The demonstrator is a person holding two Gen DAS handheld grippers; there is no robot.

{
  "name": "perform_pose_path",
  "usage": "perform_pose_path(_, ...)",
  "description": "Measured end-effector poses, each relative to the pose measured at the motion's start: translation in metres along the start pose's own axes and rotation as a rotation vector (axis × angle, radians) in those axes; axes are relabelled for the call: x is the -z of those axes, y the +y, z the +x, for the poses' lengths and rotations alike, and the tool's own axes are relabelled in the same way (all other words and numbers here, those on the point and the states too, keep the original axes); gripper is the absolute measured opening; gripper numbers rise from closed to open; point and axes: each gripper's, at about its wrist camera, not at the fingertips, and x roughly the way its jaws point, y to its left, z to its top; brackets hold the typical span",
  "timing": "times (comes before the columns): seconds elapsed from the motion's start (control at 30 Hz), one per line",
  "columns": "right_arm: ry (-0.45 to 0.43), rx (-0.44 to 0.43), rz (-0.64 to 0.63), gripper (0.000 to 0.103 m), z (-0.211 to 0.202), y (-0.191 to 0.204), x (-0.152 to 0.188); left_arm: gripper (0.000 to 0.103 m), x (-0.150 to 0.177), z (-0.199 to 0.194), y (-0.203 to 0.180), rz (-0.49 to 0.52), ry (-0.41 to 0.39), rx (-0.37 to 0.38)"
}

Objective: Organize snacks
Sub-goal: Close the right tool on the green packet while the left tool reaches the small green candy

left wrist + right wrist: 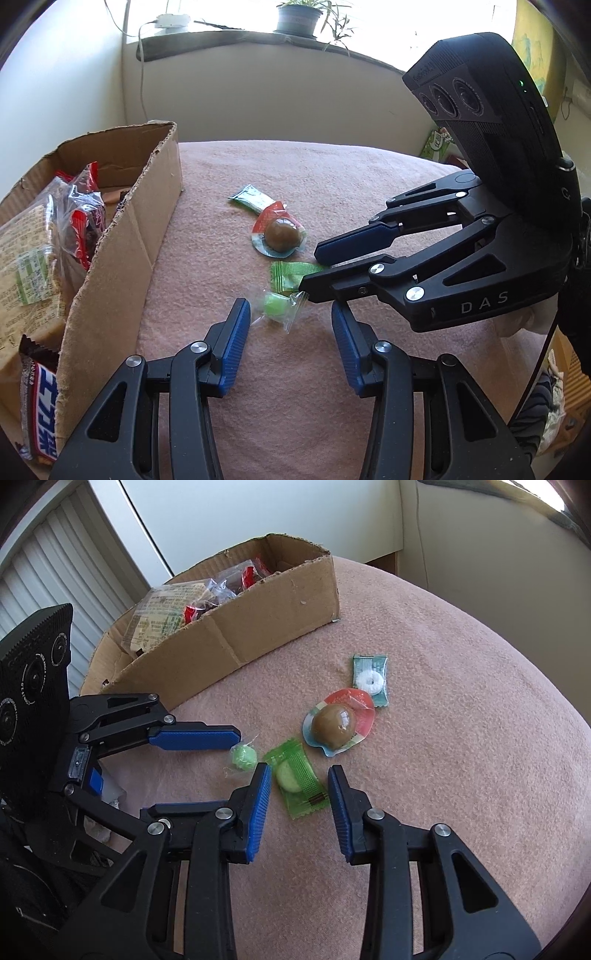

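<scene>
With most snacks already packed in the cardboard box, four loose pieces are left on the pink-covered surface, all placed right of the box. Nearest the box, the left gripper is held low with jaws wide open, nothing gripped; the small green candy in clear wrap is framed just ahead of its tips, apparently lined up for a pick. Further from the box, the right gripper is likewise opened wide and empty, and the green flat packet is straddled between its tips, so a close is judged to be the next move. Beyond that, the brown ball in a red-and-blue blister is seen touching or overlapping the teal ring-candy packet, farthest from the box. Both grippers are worked close together; a clash between adjacent fingers is a risk. The box side facing the candies is low, so drop-in should be easy.
</scene>
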Motion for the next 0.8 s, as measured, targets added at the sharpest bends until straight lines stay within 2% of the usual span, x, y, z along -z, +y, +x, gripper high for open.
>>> perform_pose_path(0.23, 0.029, 0.047, -0.068, 0.033, 0.006, 0.005, -0.004, 0.045, 0.002, -0.001, -0.001, 0.009, 0.003, -0.006)
perform_pose_path(0.43, 0.029, 0.076, -0.053, 0.023, 0.006, 0.002, -0.005, 0.045, -0.001, 0.001, -0.001, 0.002, 0.006, -0.017)
perform_pose_path(0.7, 0.023, 0.117, -0.007, 0.022, -0.003, -0.001, 0.008, 0.044, -0.009, 0.01, 0.001, 0.013, 0.026, -0.007)
perform_pose_path(0.73, 0.023, 0.12, 0.0, 0.021, -0.004, -0.001, 0.01, 0.041, -0.01, 0.01, 0.001, 0.016, 0.026, -0.001)
perform_pose_path(0.77, 0.022, 0.125, 0.009, 0.021, -0.005, -0.002, 0.013, 0.033, -0.011, 0.011, 0.002, 0.017, 0.026, 0.002)
perform_pose_path(0.8, 0.021, 0.128, 0.016, 0.021, -0.006, -0.001, 0.014, 0.031, -0.012, 0.012, 0.001, 0.018, 0.029, 0.003)
